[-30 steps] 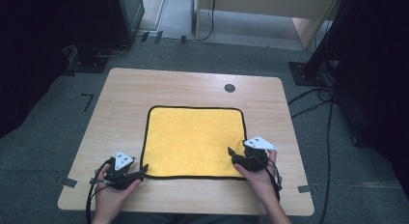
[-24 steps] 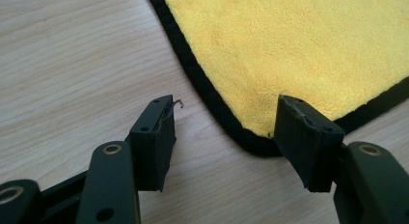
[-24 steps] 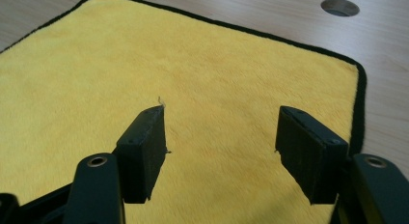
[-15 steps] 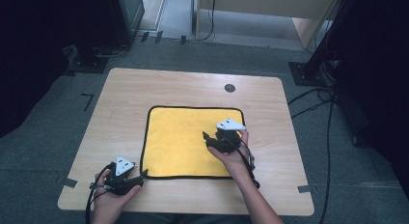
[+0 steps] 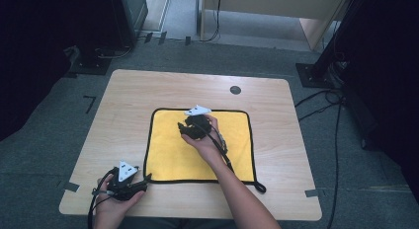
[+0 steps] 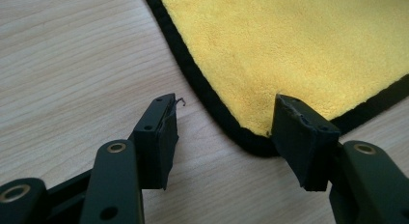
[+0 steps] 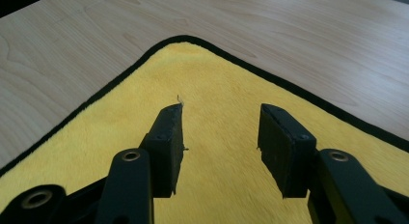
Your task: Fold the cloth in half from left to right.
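The yellow cloth [image 5: 197, 145] is lying flat, unfolded — left fingers [image 6: 159, 137] gaping at its near corner, right fingers [image 7: 169, 137], just closing partway, hovering empty short of the far corner, nothing gripped.

Fluffy matt yellow cloth [image 5: 197, 145], smooth pale wood-grain table [image 5: 133, 95], matt black jaws

cloth [image 5: 197, 150] on table [image 5: 276, 120] centre | right gripper [image 5: 185, 128] over cloth

The yellow cloth [image 5: 173, 155] is partly covered by the right arm [image 5: 232, 184]. The near edge of the counter [image 5: 296, 209] is cut off below.
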`<state>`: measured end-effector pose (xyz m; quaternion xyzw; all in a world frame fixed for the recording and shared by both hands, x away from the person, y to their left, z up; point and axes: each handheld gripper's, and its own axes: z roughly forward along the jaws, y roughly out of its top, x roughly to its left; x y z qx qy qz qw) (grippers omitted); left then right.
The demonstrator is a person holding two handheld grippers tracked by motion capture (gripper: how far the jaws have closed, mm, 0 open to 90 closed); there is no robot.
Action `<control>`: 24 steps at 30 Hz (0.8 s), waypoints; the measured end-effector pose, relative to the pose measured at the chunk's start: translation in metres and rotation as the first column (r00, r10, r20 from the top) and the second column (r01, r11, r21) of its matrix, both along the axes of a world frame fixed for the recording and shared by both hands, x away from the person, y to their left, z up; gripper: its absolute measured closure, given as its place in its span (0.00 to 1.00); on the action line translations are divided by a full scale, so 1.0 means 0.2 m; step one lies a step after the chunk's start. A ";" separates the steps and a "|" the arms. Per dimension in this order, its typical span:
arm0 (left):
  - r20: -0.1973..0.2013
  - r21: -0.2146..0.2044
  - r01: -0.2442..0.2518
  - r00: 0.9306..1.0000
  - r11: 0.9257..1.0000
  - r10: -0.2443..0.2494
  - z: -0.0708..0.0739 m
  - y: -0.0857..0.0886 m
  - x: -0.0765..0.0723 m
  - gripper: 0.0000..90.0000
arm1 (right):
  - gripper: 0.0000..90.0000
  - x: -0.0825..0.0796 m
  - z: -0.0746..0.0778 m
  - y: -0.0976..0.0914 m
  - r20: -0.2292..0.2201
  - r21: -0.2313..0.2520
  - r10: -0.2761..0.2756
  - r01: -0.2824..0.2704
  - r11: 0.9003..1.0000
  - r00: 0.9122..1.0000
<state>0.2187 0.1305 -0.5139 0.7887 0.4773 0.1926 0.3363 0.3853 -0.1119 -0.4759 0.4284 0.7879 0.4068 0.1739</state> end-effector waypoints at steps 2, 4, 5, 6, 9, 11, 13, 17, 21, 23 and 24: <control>-0.002 0.008 0.004 1.000 1.000 -0.004 0.00 0.00 0.00 0.47 | 0.59 0.05 -0.02 0.06 -0.013 -0.004 0.006 -0.006 1.000 1.000; 0.000 0.005 0.003 1.000 1.000 -0.003 0.00 0.00 0.00 0.47 | 0.60 0.09 -0.03 0.11 -0.023 -0.009 0.008 -0.008 1.000 1.000; 0.000 0.004 0.003 1.000 1.000 -0.003 0.00 0.00 0.00 0.47 | 0.60 0.11 -0.04 0.14 -0.027 -0.010 0.010 -0.010 1.000 1.000; 0.000 0.003 0.003 1.000 1.000 -0.003 0.00 0.00 0.00 0.47 | 0.60 0.13 -0.04 0.17 -0.030 -0.010 0.011 -0.012 1.000 0.999; -0.001 0.002 0.007 1.000 1.000 -0.007 0.00 0.00 0.00 0.47 | 0.62 0.18 -0.07 0.24 -0.033 -0.024 0.027 -0.027 0.999 0.999; -0.002 0.001 0.009 1.000 1.000 -0.009 0.00 0.01 0.00 0.47 | 0.62 0.22 -0.08 0.29 -0.044 -0.028 0.027 -0.028 0.999 0.999; -0.004 -0.006 0.016 1.000 1.000 -0.016 0.00 0.01 0.00 0.50 | 0.62 0.26 -0.09 0.33 -0.048 -0.028 0.030 -0.031 0.999 0.998; -0.012 0.004 0.010 1.000 1.000 -0.010 0.01 -0.01 -0.01 0.55 | 0.62 0.33 -0.09 0.40 -0.064 -0.008 0.013 -0.013 1.000 0.998; -0.013 0.004 0.012 1.000 1.000 -0.012 0.01 -0.02 -0.01 0.59 | 0.63 0.41 -0.10 0.49 -0.076 -0.012 0.009 -0.010 1.000 0.997; -0.016 -0.003 0.034 0.999 0.999 -0.034 0.01 -0.02 -0.02 0.66 | 0.66 0.43 -0.12 0.52 -0.094 -0.030 0.000 -0.002 1.000 0.996; -0.017 -0.008 0.043 0.999 0.999 -0.043 0.01 -0.02 -0.02 0.69 | 0.67 0.44 -0.14 0.54 -0.100 -0.049 -0.005 0.000 0.999 0.995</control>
